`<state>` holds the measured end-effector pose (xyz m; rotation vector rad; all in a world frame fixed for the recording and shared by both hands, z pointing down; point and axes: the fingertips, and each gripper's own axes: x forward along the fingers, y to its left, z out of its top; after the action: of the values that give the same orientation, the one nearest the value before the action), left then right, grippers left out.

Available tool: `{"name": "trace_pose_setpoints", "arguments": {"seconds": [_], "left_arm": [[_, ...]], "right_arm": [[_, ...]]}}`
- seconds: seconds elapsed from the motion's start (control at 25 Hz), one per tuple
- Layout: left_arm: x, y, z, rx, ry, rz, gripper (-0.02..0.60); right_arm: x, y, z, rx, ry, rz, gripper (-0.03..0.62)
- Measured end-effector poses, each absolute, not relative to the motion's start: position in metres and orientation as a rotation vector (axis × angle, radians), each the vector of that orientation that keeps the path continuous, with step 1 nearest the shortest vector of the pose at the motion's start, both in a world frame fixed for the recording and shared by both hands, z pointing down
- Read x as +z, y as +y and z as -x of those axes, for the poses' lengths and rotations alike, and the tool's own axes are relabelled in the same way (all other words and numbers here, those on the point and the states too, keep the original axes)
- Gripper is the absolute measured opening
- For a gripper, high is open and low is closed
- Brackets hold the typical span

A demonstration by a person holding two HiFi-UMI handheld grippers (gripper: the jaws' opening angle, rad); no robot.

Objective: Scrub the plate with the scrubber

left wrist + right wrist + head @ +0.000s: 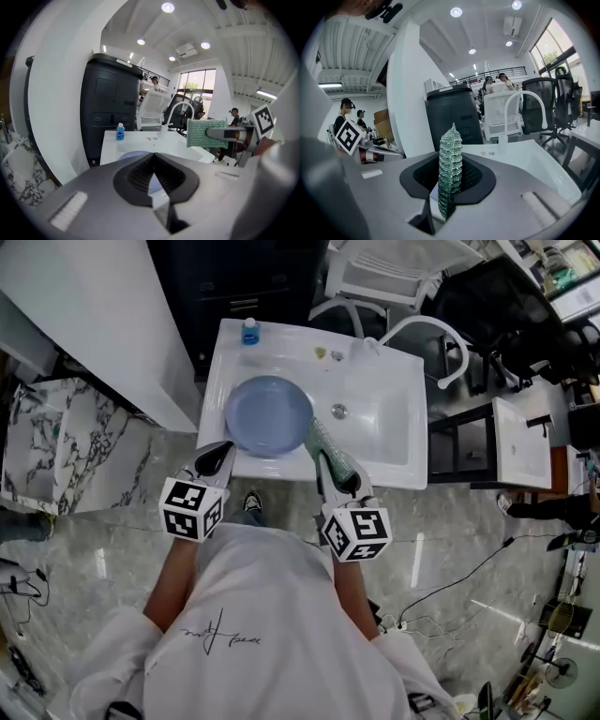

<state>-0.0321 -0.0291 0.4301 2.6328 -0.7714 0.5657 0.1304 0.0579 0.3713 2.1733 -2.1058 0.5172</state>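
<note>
In the head view, the blue plate (pixel 269 415) is over the left part of the white sink (pixel 394 451). The left tool (pixel 223 452) pinches the plate's near-left rim. The right tool (pixel 336 472) holds the green scrubber (pixel 325 444) just at the plate's right rim.

In the left gripper view, the left tool (pixel 153 161) is pressed onto the thin plate (pixel 150 182). The scrubber (pixel 206 132) is at the right.

In the right gripper view, the right tool (pixel 451 161) clamps the scrubber (pixel 450 164), which stands upright, seen edge-on.
</note>
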Motion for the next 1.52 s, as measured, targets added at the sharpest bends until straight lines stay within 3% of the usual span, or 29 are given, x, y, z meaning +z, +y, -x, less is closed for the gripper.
{"name": "trace_pose_setpoints", "arguments": {"seconds": [1.0, 1.16, 1.52], "left_arm": [[0.539, -0.070, 0.031, 0.505, -0.752, -2.119, 0.054], [0.554, -0.078, 0.030, 0.448, -0.799, -1.977, 0.101], [0.594, -0.090, 0.029, 0.425, -0.876, -1.711, 0.107]], "right_arm": [[0.402, -0.024, -0.111, 0.568, -2.245, -1.852, 0.066], [0.419, -0.040, -0.112, 0.633, -2.272, -1.739, 0.066], [0.451, -0.064, -0.102, 0.688, -2.333, -1.510, 0.066]]}}
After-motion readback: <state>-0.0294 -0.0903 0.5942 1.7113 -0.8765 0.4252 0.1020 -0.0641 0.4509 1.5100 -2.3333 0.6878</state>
